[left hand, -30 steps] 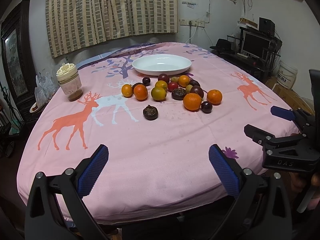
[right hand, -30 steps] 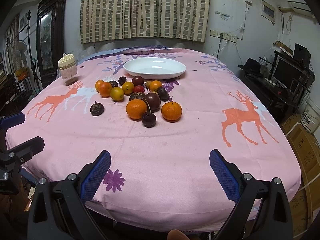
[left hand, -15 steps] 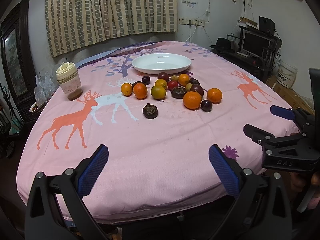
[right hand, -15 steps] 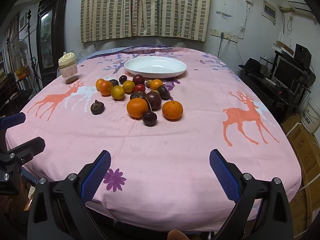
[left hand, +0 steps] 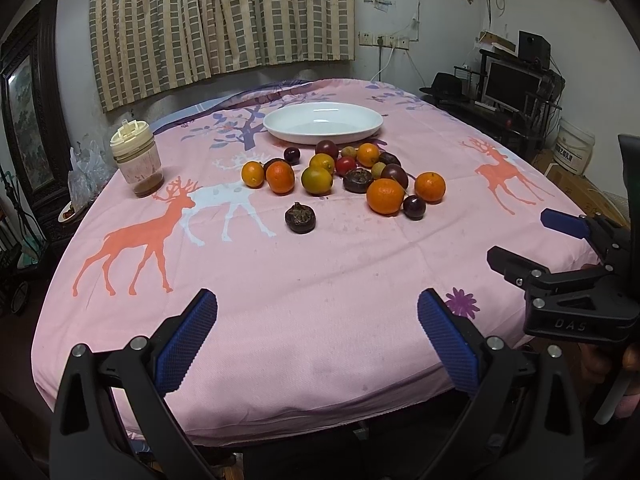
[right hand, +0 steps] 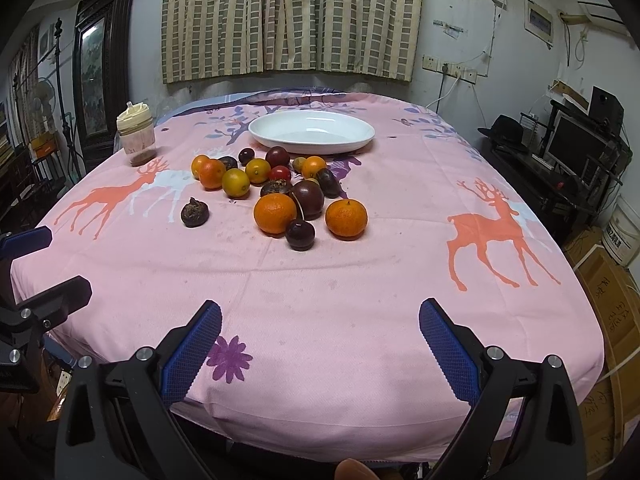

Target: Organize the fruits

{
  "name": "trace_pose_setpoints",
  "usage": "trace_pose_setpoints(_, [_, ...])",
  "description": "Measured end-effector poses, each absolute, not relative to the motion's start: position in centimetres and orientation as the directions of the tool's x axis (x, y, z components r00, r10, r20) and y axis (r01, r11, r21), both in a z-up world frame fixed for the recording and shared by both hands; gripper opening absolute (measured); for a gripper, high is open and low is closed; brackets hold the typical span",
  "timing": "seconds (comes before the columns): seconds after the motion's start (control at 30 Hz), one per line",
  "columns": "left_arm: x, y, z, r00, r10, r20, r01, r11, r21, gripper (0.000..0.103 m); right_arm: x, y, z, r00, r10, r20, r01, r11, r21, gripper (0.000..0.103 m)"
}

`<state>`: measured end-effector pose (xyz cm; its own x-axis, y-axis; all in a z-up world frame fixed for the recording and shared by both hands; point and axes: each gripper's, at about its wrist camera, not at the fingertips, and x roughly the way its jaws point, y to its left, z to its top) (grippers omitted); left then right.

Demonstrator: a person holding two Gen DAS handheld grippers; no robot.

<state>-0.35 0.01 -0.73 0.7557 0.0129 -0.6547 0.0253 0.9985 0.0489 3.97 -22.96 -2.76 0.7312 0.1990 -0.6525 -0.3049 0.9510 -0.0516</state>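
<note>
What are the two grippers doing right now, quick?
Left gripper: open, holding nothing.
Right gripper: open, holding nothing.

Striped curtains (right hand: pixel 292 16) hang on the far wall. A tall dark cabinet (right hand: pixel 104 60) with a picture stands on the left. On the right, a dark desk (right hand: pixel 560 184) holds a screen (right hand: pixel 576 146) and a black hat (right hand: pixel 505 130). Plugs and wires (right hand: pixel 452 70) run along the white wall.

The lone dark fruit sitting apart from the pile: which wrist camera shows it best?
The left wrist view: the lone dark fruit sits near the frame's centre, larger, its crinkled top visible. The right wrist view shows it off to the left, smaller, still unobstructed.
</note>
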Motion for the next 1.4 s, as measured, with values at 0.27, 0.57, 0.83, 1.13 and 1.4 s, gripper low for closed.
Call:
trace_pose_setpoints(0.27, [-0.2, 0.1, -1.6, 0.742, 0.018, -0.671, 0.018, 0.999, 0.047, 0.098, 4.0, -22.7, -3.3, 0.734, 0.198, -0.650, -0.310, 0.949, -0.060, 0.099])
trace_pose_setpoints(0.57, [0.8, 1.8, -3.0, 0.702, -0.006, -0.712, 0.009, 1.000, 0.001, 0.098, 4.6, -23.4, -3.5, 0.741, 0.340, -0.579, -0.361, 0.929, 0.083, 0.099])
trace_pose_setpoints(0.83, [2.2, 5.4, -4.8, 0.698, -0.004, -0.716, -0.033, 0.999, -0.038, 0.098, 6.9, -23.3, -5.8, 0.714, 0.350, -0.607, -0.342, 0.930, 0.133, 0.097])
trace_pose_setpoints(1.13, [7.5, 7.0, -5.0, 0.663, -0.071, -0.745, 0.005, 0.996, -0.091, 0.073, 12.7, -21.2, -7.0, 0.613, 0.365, -0.701, -0.385, 0.913, 0.138, 0.053])
trace_pose_setpoints(1.4, [11.8, 7.2, -5.6, 0.640, -0.088, -0.764, 0.025, 0.995, -0.093, 0.073, 16.2, -20.0, -7.9, 0.549, 0.356, -0.756, -0.384, 0.911, 0.150, 0.053])
